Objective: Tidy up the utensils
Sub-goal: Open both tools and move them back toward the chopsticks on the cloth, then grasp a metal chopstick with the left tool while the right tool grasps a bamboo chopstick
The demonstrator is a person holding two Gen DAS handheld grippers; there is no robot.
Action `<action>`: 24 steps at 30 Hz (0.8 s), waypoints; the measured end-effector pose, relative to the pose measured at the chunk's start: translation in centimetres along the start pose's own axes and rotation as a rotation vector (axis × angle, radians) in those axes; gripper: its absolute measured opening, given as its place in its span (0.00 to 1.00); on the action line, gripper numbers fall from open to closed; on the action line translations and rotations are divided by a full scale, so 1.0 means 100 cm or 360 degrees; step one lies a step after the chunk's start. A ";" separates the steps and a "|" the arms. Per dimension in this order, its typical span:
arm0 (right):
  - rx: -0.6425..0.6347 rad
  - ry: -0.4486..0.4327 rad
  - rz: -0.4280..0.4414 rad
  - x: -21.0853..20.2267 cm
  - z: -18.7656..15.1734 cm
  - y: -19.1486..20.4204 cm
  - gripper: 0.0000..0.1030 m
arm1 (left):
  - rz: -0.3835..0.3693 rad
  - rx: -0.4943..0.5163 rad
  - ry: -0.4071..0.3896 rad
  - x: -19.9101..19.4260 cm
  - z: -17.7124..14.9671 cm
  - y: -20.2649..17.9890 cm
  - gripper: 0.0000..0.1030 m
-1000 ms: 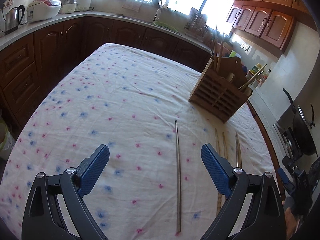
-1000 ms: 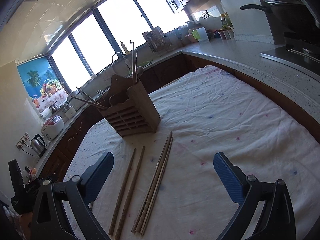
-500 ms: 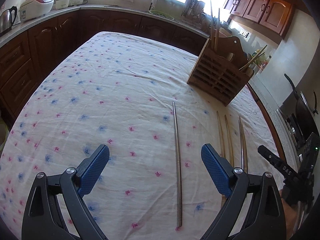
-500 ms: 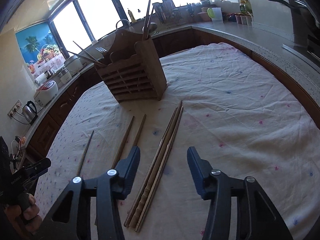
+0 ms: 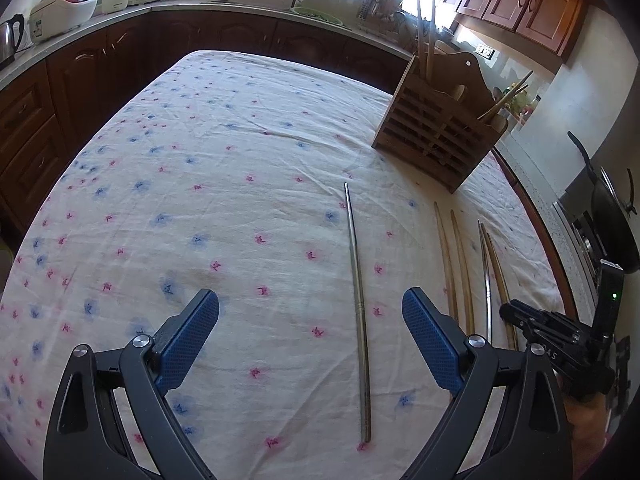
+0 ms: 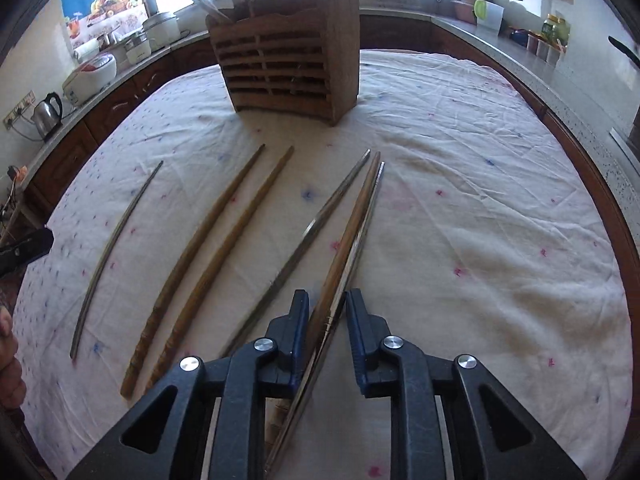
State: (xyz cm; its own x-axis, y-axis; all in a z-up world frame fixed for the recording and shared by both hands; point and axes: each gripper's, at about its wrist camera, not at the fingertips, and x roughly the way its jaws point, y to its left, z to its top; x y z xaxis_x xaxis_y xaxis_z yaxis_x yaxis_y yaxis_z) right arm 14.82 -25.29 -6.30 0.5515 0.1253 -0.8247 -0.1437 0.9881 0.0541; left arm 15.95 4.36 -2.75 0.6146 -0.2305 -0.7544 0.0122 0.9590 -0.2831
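The worktop [image 6: 460,184] is covered by a flowery cloth. A wooden holder [image 6: 286,66] is parked toward its far edge, chopsticks laid out nearer. Left tool [image 5: 310,340] is held wide open over one metal chopstick [image 5: 357,304]. Right tool [image 6: 327,320] is nearly closed around a wood-and-metal pair [image 6: 352,236]; actual contact can't be told.

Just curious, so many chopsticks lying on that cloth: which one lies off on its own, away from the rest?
The thin metal chopstick farthest left on the tablecloth. The others lie in close pairs or bunches; this one has bare cloth on both sides.
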 end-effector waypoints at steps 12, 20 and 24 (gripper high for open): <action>0.0170 -0.0143 0.0123 -0.005 0.033 -0.013 0.20 | -0.0034 0.0115 0.0074 0.031 0.012 -0.022 0.92; 0.0249 -0.0046 0.0043 0.049 0.075 -0.017 0.16 | -0.0022 0.0193 0.0120 0.061 0.037 -0.028 0.83; 0.0258 -0.0040 0.0047 0.063 0.095 -0.022 0.16 | -0.0048 0.0219 0.0156 0.081 0.050 -0.031 0.67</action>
State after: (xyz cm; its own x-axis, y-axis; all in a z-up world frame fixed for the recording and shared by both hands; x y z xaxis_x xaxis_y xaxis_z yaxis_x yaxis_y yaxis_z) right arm 26.43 -25.86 -6.31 0.5695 0.1547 -0.8073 -0.0267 0.9851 0.1700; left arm 24.86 0.32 -4.96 0.5324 -0.2680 -0.8030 0.1415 0.9634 -0.2278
